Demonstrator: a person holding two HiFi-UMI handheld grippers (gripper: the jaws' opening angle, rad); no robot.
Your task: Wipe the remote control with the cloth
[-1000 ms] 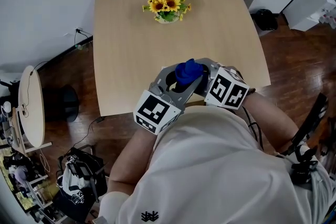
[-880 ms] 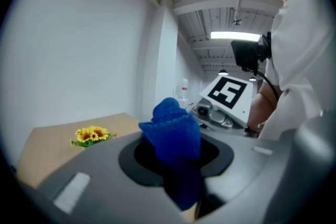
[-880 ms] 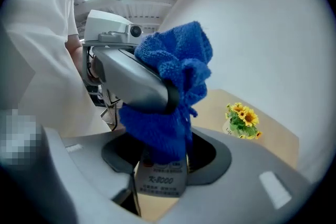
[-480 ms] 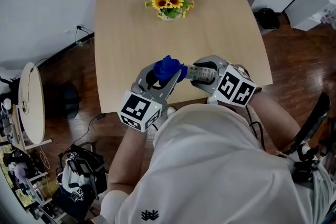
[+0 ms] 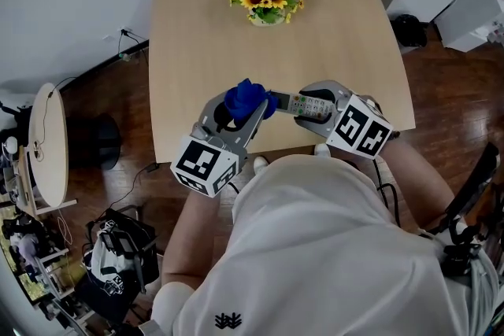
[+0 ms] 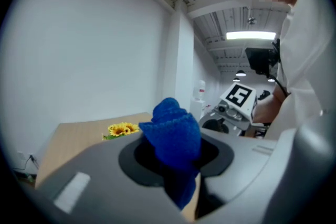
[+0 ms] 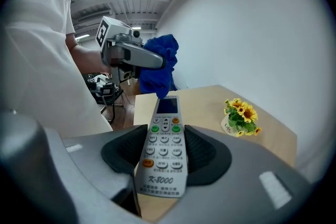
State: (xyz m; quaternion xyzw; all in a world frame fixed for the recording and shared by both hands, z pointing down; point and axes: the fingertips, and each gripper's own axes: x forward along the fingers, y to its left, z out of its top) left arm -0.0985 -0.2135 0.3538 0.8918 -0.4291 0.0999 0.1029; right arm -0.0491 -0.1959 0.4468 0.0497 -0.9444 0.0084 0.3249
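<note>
Left gripper [image 5: 246, 112] jaws clamp the blue cloth [image 5: 246, 98]; right gripper [image 5: 313, 107] jaws pinch the remote control [image 5: 288, 102]. Cloth's at its tip, so rubbing along the buttons looks next.

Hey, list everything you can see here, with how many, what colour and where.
table: one, light wood, middle of the head view
sunflowers: one small potted bunch, yellow, far end of the table
remote control: one, pale grey, coloured buttons, held over the table's near edge
cloth: one, blue, bunched, at the remote's screen end
round side table: one, pale, floor at left
bag: one, black, floor lower left
left claw: one, grey, shut on the cloth
right claw: one, grey, shut on the remote control
shirt: one, white, on the person
</note>
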